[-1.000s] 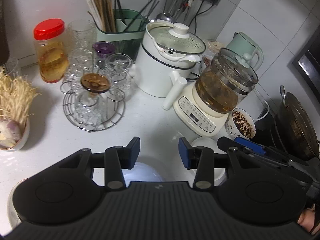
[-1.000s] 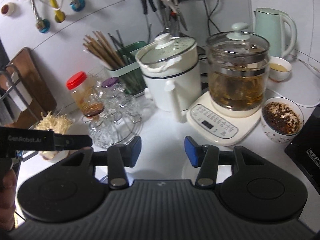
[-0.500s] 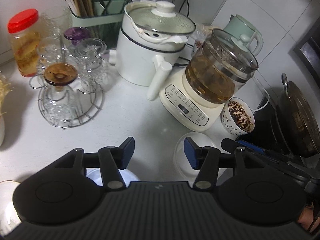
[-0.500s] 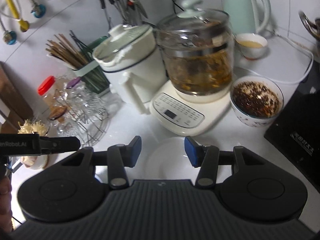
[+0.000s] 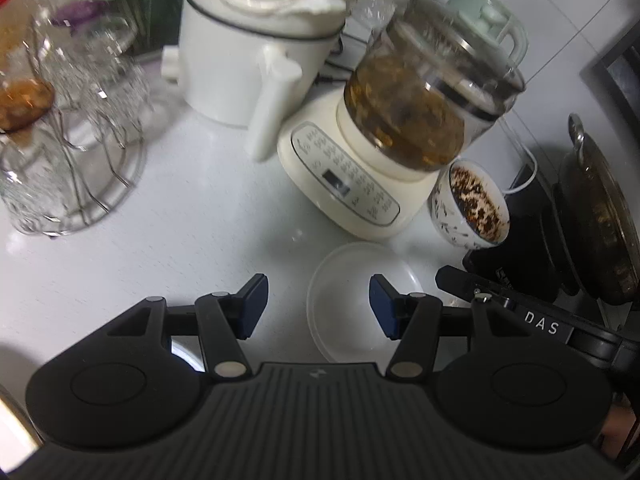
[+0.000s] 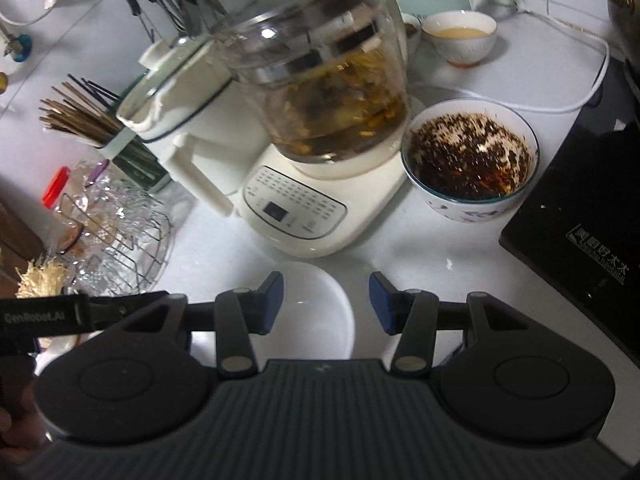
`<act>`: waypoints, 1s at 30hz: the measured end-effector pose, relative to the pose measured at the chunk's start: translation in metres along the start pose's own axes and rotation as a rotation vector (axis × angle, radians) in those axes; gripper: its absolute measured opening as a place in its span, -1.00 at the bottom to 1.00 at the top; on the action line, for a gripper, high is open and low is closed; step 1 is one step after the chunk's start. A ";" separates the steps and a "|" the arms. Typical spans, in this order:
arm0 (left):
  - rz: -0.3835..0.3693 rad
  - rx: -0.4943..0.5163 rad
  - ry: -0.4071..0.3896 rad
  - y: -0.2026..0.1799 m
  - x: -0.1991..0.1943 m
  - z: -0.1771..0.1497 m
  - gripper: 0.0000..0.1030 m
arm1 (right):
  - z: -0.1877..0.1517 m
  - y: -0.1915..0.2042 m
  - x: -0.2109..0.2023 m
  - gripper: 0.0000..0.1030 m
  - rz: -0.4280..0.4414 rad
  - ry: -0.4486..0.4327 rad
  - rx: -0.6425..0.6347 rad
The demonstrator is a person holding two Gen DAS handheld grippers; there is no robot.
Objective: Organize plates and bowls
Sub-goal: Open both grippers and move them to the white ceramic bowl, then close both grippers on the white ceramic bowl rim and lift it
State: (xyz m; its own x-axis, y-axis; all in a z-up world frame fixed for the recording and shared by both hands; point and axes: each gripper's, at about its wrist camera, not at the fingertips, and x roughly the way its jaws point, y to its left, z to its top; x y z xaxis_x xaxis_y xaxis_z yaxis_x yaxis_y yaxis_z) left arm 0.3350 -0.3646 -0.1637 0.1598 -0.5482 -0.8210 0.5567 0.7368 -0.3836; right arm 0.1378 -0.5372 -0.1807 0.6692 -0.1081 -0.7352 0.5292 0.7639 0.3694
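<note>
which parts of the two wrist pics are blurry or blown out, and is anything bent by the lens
Left wrist view: motion blur smears the glass cups on the wire rack and the glass kettle; the white bowl stays fairly crisp. Right wrist view: sharper overall, glare spot on the glass kettle, white counter nearly washed out. Both views: fisheye curves the wall tile lines.

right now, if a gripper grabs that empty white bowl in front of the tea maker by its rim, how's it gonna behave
The white bowl looks rigid and probably ceramic, so breakable if dropped. Its glossy surface suggests the pads could slip on the rim. Empty and shallow, it seems light, and a one-sided rim grip may let it tilt; on the smooth countertop it would likely slide rather than tip if pushed.
</note>
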 end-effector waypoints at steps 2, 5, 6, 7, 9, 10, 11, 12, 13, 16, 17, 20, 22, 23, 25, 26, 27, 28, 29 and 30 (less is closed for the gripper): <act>-0.010 -0.001 0.021 0.000 0.010 -0.001 0.20 | -0.001 -0.006 0.006 -0.01 -0.002 0.020 0.015; -0.009 0.008 0.049 -0.002 0.022 0.000 0.20 | -0.002 -0.015 0.015 -0.02 -0.001 0.057 0.047; -0.008 0.014 0.054 -0.003 0.025 0.001 0.20 | -0.002 -0.017 0.017 -0.02 -0.001 0.064 0.055; -0.008 0.019 0.063 -0.004 0.028 0.002 0.20 | -0.002 -0.020 0.019 -0.02 0.000 0.071 0.063; -0.016 0.023 0.079 -0.005 0.036 0.004 0.20 | -0.003 -0.025 0.023 -0.03 0.008 0.088 0.089; -0.019 0.025 0.089 -0.006 0.040 0.005 0.19 | -0.004 -0.028 0.026 -0.03 0.006 0.101 0.099; -0.021 0.028 0.098 -0.006 0.044 0.005 0.19 | -0.006 -0.029 0.028 -0.03 0.003 0.110 0.102; -0.019 0.031 0.106 -0.007 0.047 0.005 0.19 | -0.007 -0.029 0.031 -0.03 0.004 0.117 0.104; -0.016 0.035 0.112 -0.008 0.050 0.005 0.18 | -0.008 -0.030 0.033 -0.03 0.011 0.127 0.110; -0.024 0.033 0.132 -0.008 0.057 0.003 0.18 | -0.010 -0.032 0.039 -0.13 0.016 0.155 0.127; -0.025 0.035 0.134 -0.009 0.058 0.003 0.18 | -0.010 -0.033 0.041 -0.14 0.017 0.159 0.131; -0.021 0.039 0.140 -0.009 0.061 0.002 0.05 | -0.012 -0.034 0.043 -0.23 0.010 0.173 0.138; -0.024 0.039 0.143 -0.009 0.064 0.002 -0.08 | -0.012 -0.033 0.045 -0.30 0.015 0.182 0.137; -0.023 0.043 0.144 -0.009 0.065 0.002 -0.14 | -0.013 -0.032 0.047 -0.31 0.013 0.186 0.134; -0.019 0.042 0.145 -0.009 0.066 0.002 -0.27 | -0.013 -0.030 0.049 -0.47 0.015 0.194 0.127; -0.020 0.040 0.146 -0.009 0.068 0.002 -0.36 | -0.014 -0.029 0.050 -0.51 0.017 0.200 0.126; -0.020 0.037 0.146 -0.008 0.068 0.002 -0.41 | -0.015 -0.028 0.052 -0.56 0.018 0.205 0.125; -0.020 0.037 0.146 -0.008 0.069 0.002 -0.51 | -0.015 -0.028 0.053 -0.62 0.020 0.209 0.124; -0.021 0.039 0.146 -0.008 0.070 0.001 -0.56 | -0.016 -0.028 0.053 -0.66 0.021 0.213 0.123; -0.018 0.043 0.144 -0.008 0.069 0.001 -0.67 | -0.016 -0.027 0.054 -0.69 0.020 0.215 0.121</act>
State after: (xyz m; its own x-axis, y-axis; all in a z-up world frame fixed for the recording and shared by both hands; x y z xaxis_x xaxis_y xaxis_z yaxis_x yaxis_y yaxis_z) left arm 0.3424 -0.4088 -0.2168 0.0325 -0.4968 -0.8672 0.5934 0.7078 -0.3833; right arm 0.1507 -0.5534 -0.2395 0.5610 0.0540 -0.8260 0.5841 0.6812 0.4412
